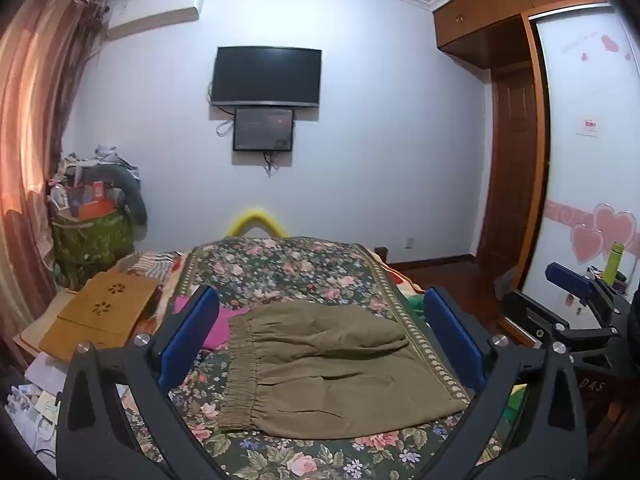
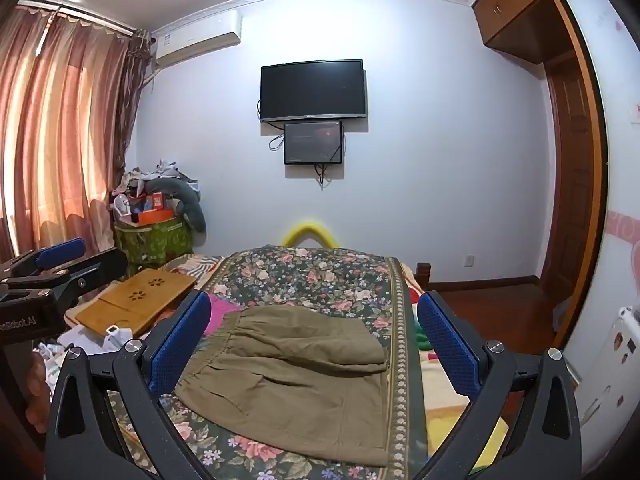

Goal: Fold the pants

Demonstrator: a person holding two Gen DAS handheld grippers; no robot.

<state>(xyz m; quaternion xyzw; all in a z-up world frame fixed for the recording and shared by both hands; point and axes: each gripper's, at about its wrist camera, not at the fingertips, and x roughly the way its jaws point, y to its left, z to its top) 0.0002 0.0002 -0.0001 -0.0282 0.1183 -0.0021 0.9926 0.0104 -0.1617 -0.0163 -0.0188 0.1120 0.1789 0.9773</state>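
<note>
Olive-brown pants (image 1: 332, 364) lie folded into a compact rectangle on the floral bed cover (image 1: 280, 268), elastic waistband to the left. They also show in the right wrist view (image 2: 296, 376). My left gripper (image 1: 320, 340) is open and empty, held above the pants with a blue-padded finger on each side. My right gripper (image 2: 316, 344) is open and empty too, also above the pants. The right gripper shows at the right edge of the left wrist view (image 1: 576, 292). The left gripper shows at the left edge of the right wrist view (image 2: 60, 256).
A wooden lap tray (image 1: 108, 312) and a pink cloth (image 1: 218, 320) lie left of the pants. A green basket piled with clutter (image 1: 92, 236) stands by the curtain. The bed's right edge drops to a wooden floor (image 2: 492, 312). A wardrobe (image 1: 588, 160) stands at right.
</note>
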